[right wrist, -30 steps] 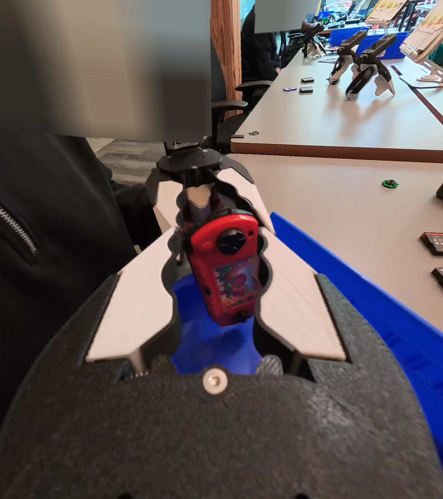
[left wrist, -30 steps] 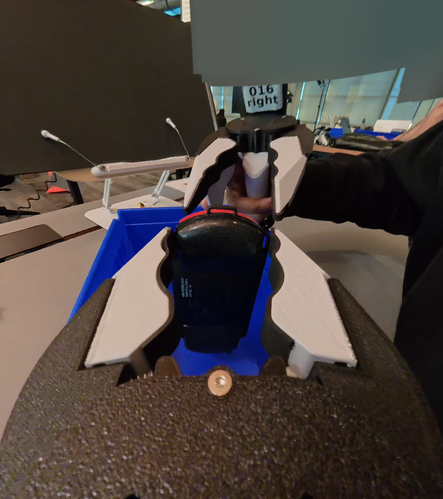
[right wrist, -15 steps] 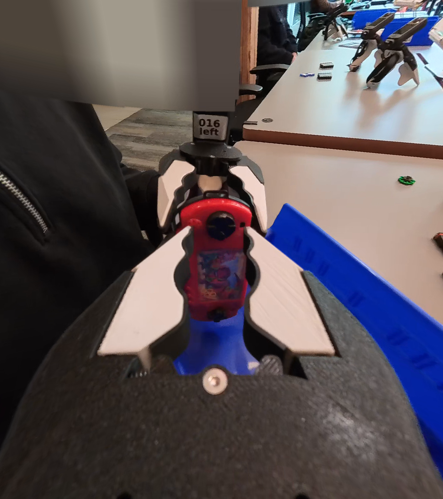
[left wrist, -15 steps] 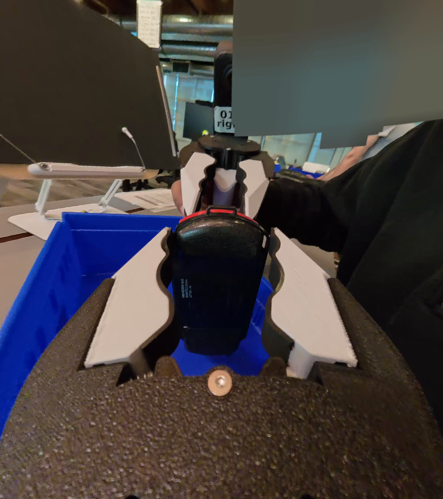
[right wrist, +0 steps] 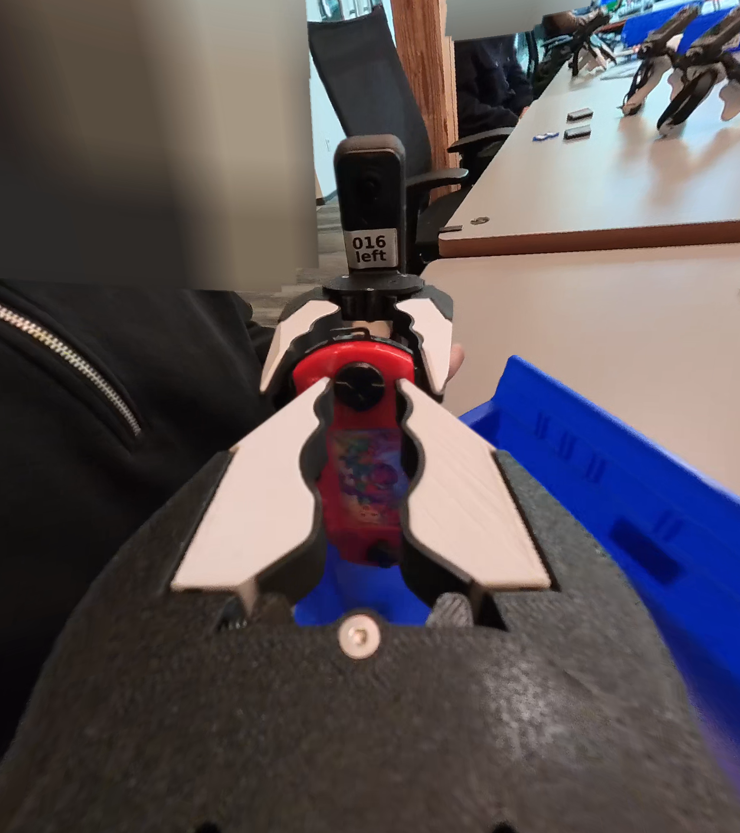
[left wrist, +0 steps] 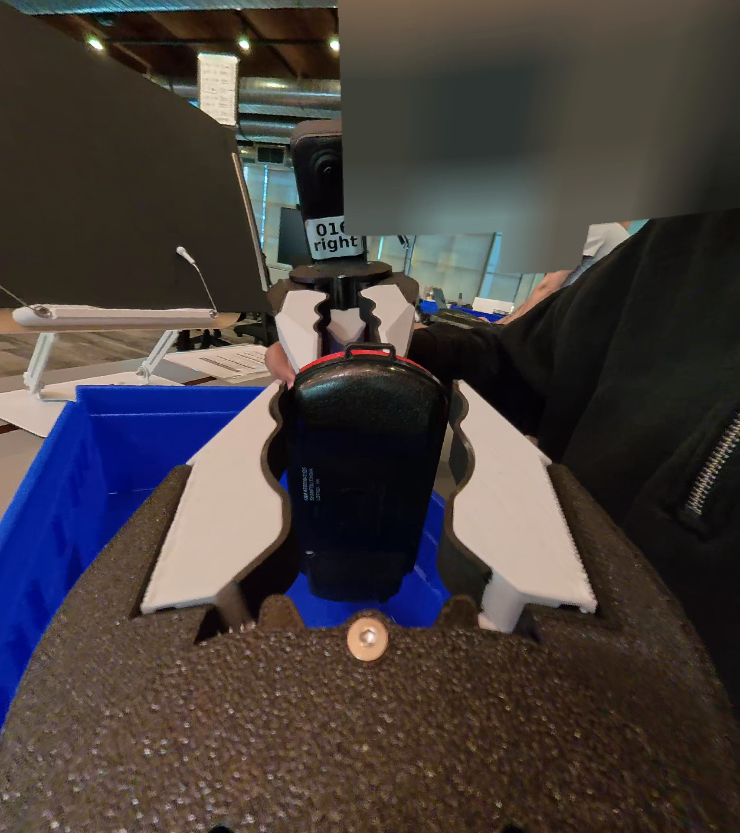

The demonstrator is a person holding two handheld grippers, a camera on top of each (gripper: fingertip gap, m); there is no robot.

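The red-and-black handheld toy (right wrist: 361,469) is hanging over the blue bin (left wrist: 89,450), with the left gripper (left wrist: 366,450) and the right gripper (right wrist: 361,450) both clamping it from opposite ends, seemingly sharing its weight above the bin.

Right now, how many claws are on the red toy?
2. The left claw clamps the red toy from its black back, above the blue bin; the right claw closes on it from the opposite, pictured side.
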